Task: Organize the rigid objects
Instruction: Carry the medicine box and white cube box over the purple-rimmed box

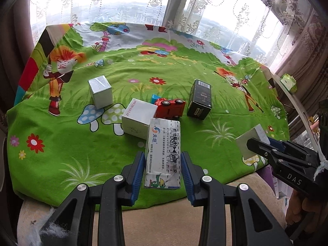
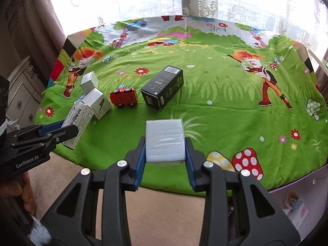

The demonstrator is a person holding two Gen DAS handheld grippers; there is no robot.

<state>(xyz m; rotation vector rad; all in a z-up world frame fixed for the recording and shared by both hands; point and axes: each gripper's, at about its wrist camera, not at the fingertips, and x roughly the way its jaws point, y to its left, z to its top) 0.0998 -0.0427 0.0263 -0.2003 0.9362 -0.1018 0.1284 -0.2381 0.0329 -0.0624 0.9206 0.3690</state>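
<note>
My left gripper [image 1: 161, 170] has its jaws clamped on the long sides of a cream carton [image 1: 163, 153], a narrow printed medicine box that lies lengthwise at the near edge of the table, its far end just beside the white box [image 1: 139, 117]. My right gripper [image 2: 165, 153] has its jaws clamped on a pale wrapped box [image 2: 164, 142], also at the near edge, further toward the right side. Behind them, toward the middle of the green cartoon cloth [image 1: 61, 143], sit a silver box [image 1: 100, 91], a red toy truck [image 1: 169, 107] tipped on its side with wheels showing, and a black box [image 1: 199, 99]. I judge both of my cartons to be light, thin cardboard: stiff enough to lift, but liable to dent if squeezed harder. The film on the pale box looks glossy, so it may slip; gripping the flat side walls near the middle seems safest. The truck looks harder and should be pinched across its body, not the wheels
</note>
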